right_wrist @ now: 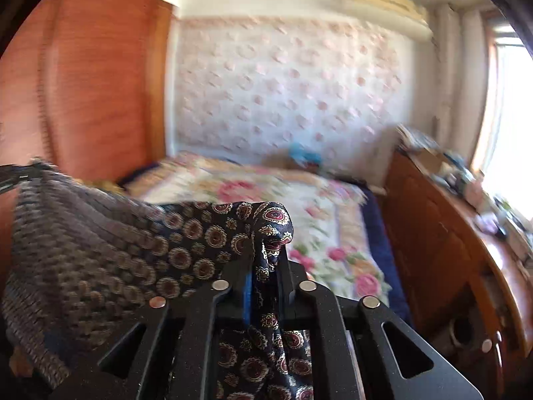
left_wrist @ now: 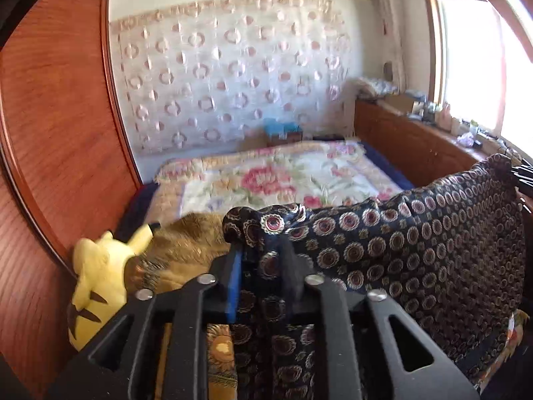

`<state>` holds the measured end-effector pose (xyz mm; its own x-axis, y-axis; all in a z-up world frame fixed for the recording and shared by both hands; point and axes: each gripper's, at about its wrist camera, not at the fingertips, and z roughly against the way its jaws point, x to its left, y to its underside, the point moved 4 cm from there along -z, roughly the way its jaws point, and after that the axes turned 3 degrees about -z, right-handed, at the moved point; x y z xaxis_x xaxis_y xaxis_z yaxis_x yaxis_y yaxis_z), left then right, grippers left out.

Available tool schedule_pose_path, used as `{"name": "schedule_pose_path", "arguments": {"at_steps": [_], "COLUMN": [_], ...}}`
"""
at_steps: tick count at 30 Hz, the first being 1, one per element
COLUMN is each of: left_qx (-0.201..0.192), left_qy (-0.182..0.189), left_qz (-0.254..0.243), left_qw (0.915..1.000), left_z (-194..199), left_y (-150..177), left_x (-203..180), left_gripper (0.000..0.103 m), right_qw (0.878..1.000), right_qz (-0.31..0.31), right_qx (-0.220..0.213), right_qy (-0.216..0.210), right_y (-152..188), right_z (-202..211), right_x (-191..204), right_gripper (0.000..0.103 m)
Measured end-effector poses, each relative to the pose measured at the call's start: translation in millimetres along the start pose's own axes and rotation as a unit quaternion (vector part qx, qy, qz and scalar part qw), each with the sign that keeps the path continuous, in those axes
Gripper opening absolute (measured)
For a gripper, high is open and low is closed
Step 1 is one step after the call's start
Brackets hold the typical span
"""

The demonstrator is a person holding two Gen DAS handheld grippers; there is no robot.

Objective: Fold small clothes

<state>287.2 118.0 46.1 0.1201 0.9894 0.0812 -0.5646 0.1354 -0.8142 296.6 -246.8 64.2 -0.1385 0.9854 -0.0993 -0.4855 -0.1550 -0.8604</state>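
Note:
A small dark garment (left_wrist: 416, 243) printed with round paisley medallions hangs stretched in the air above the bed. My left gripper (left_wrist: 263, 250) is shut on one bunched corner of it, and the cloth runs off to the right. In the right wrist view the same garment (right_wrist: 140, 243) spreads to the left, and my right gripper (right_wrist: 268, 250) is shut on its other bunched corner. The far end of each stretch reaches the other gripper at the frame edge (left_wrist: 523, 175) (right_wrist: 10, 175). The cloth's lower part hangs below the fingers, out of sight.
A bed with a floral quilt (left_wrist: 283, 176) lies below and ahead. A yellow plush toy (left_wrist: 100, 280) and a brown furry thing (left_wrist: 186, 243) sit at its left by the wooden headboard (left_wrist: 56, 133). A cluttered wooden cabinet (right_wrist: 443, 233) runs along the right under a bright window.

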Motion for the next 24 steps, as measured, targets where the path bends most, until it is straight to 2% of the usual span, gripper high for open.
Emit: {"name": "schedule_pose_path", "arguments": {"at_steps": [1, 2, 3, 5, 6, 7, 9, 12, 17, 21, 24], "left_qx": [0.012, 0.017, 0.02, 0.032, 0.039, 0.043, 0.054, 0.057, 0.071, 0.076, 0.092], "left_qy": [0.008, 0.018, 0.028, 0.045, 0.053, 0.061, 0.075, 0.075, 0.09, 0.087, 0.101], "left_qz": [0.0, -0.004, -0.01, -0.015, -0.014, -0.01, -0.012, -0.019, -0.004, -0.013, -0.015], "left_qw": [0.9999, 0.9997, 0.9993, 0.9984, 0.9977, 0.9972, 0.9956, 0.9953, 0.9935, 0.9932, 0.9905], "left_z": [-9.3, -14.3, -16.4, -17.9, -16.6, -15.0, -12.7, -10.1, -9.9, -15.3, -22.1], "left_y": [8.3, 18.1, 29.4, 48.9, 59.0, 67.3, 82.7, 100.5, 127.3, 143.4, 156.0], "left_x": [-1.6, -4.3, -7.1, -10.7, -11.7, -13.7, -22.7, -30.9, -37.3, -43.6, -47.9], "left_gripper": [0.04, 0.044, 0.047, 0.064, 0.075, 0.079, 0.079, 0.079, 0.079, 0.079, 0.079], "right_qw": [1.0, 0.999, 0.999, 0.999, 0.999, 0.999, 0.998, 0.997, 0.995, 0.993, 0.991], "right_qz": [-0.007, -0.015, -0.022, -0.028, -0.022, -0.014, -0.001, 0.001, -0.019, -0.033, -0.04], "right_qx": [0.016, 0.026, 0.03, 0.036, 0.042, 0.047, 0.058, 0.072, 0.084, 0.092, 0.11], "right_qy": [0.013, 0.021, 0.019, 0.003, -0.001, -0.002, -0.007, -0.022, -0.046, -0.065, -0.068], "right_y": [4.9, 12.2, 19.9, 39.4, 50.9, 57.0, 75.0, 91.3, 124.2, 143.6, 158.9], "right_z": [-14.7, -25.2, -30.6, -36.4, -38.3, -40.8, -42.3, -38.7, -27.5, -11.1, 1.6], "right_x": [-0.5, -1.0, -0.3, 5.1, 9.2, 9.9, 11.8, 7.6, -3.2, -12.3, -22.3], "right_gripper": [0.024, 0.028, 0.032, 0.036, 0.04, 0.041, 0.041, 0.042, 0.042, 0.042, 0.042]}}
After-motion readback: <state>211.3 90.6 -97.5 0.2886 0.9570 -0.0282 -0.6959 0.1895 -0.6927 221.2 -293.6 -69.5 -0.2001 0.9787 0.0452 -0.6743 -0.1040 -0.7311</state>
